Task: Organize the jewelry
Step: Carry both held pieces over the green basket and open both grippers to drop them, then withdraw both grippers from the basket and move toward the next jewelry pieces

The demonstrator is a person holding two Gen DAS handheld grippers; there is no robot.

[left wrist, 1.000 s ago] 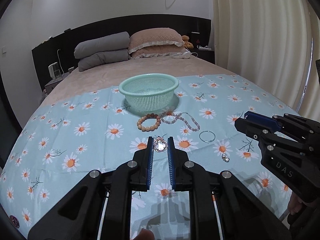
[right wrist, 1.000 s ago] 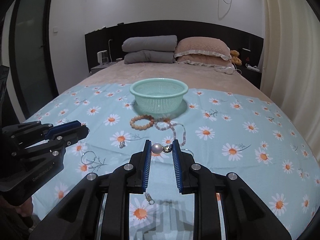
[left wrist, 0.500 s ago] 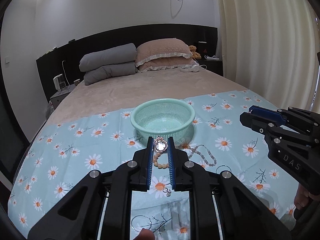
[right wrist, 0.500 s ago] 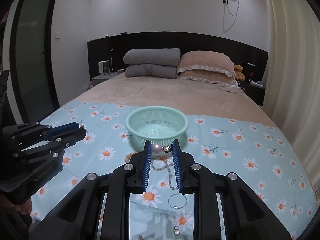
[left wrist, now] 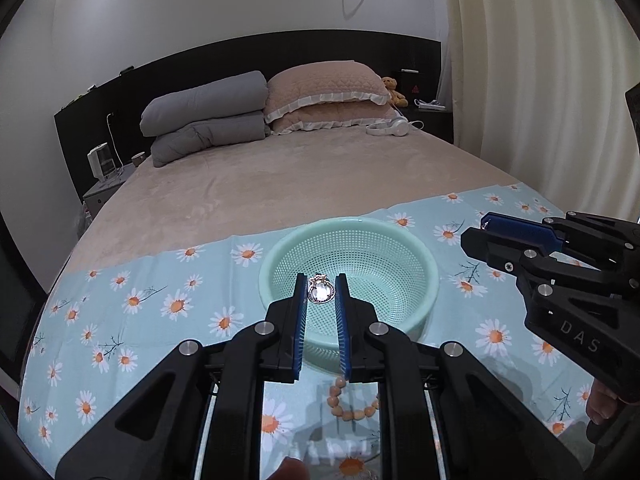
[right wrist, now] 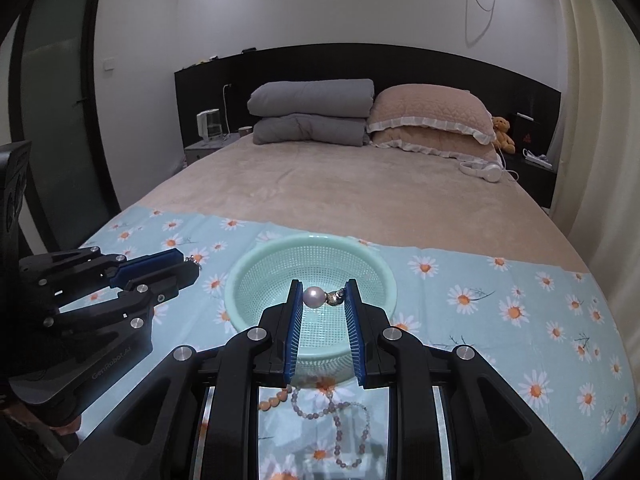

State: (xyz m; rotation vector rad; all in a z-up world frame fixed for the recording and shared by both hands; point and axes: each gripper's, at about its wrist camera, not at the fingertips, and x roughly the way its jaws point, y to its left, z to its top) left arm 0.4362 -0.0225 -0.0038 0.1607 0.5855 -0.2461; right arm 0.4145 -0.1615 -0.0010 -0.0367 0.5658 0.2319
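**A:** What does the left wrist view show?

**B:** The left gripper (left wrist: 321,294) reaches forward over a mint-green mesh basket (left wrist: 416,312). Its jaws stand narrow, pinching a small silver pendant (left wrist: 320,291) between the blue pads at the fingertips. The pendant hangs above the basket's open bowl. The basket sits on a light blue daisy-print cloth (left wrist: 132,320) spread across the foot of a beige bed (left wrist: 280,184). Just in front of the basket, seen between the gripper's arms, lies a bracelet of peach-coloured beads (left wrist: 352,406). On the right, the right gripper (left wrist: 480,236) enters from the side, beside the basket's rim.

**A:** And the right wrist view?

**B:** The right gripper (right wrist: 322,294) is also over the basket (right wrist: 248,280). Its jaws are partly closed, holding a pearl earring (right wrist: 314,297) crosswise: the pearl touches the left pad, the metal end the right pad. It hovers above the basket's interior. Below, on the cloth (right wrist: 500,312) just in front of the basket, lies a necklace of pale grey-pink beads (right wrist: 340,424), with part of the peach bracelet (right wrist: 276,400) beside it. The left gripper (right wrist: 192,266) shows at the left, near the basket's rim, a bit of silver at its tip.

**A:** Anything behind?

**B:** Folded grey quilts (right wrist: 308,114), pink frilled pillows (right wrist: 432,120), white headphones (right wrist: 484,170) and a small teddy bear (right wrist: 502,132) at the headboard.
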